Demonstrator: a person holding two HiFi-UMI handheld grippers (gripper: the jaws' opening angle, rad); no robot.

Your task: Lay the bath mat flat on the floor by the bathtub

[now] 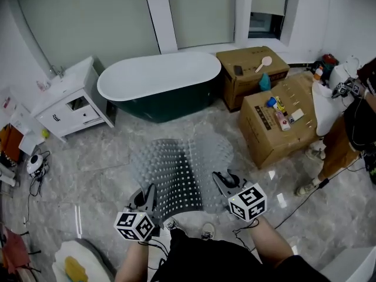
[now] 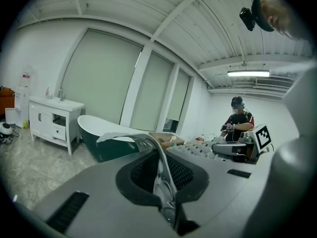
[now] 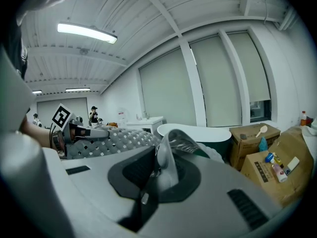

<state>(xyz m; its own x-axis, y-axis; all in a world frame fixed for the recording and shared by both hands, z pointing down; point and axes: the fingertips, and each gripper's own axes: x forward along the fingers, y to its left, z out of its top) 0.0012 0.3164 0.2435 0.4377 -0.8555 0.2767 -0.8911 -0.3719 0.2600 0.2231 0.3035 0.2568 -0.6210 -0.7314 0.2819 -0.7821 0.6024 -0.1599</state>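
Place: a bathroom mock-up staged inside a larger studio or lab room, not a lived-in home.
Bathroom fittings: a freestanding bathtub (image 1: 158, 84), white inside and dark green outside, stands near a white vanity cabinet (image 1: 70, 107) with basin and tap.
Floor: a glossy marble-pattern floor (image 1: 100, 163).
Windows: tall panes behind pale roller blinds (image 1: 82, 16).
Ceiling: a bare ribbed white ceiling (image 2: 148, 9) with fluorescent tube lights (image 3: 86, 32).
Makeshift props: cardboard boxes (image 1: 252, 75) beside the tub, with a brush, bottles and small toiletries on top.
Work signs: a black cable (image 1: 299, 203) trails over the floor, and a second person (image 1: 338, 145) stands at the right holding marker-cube gear.
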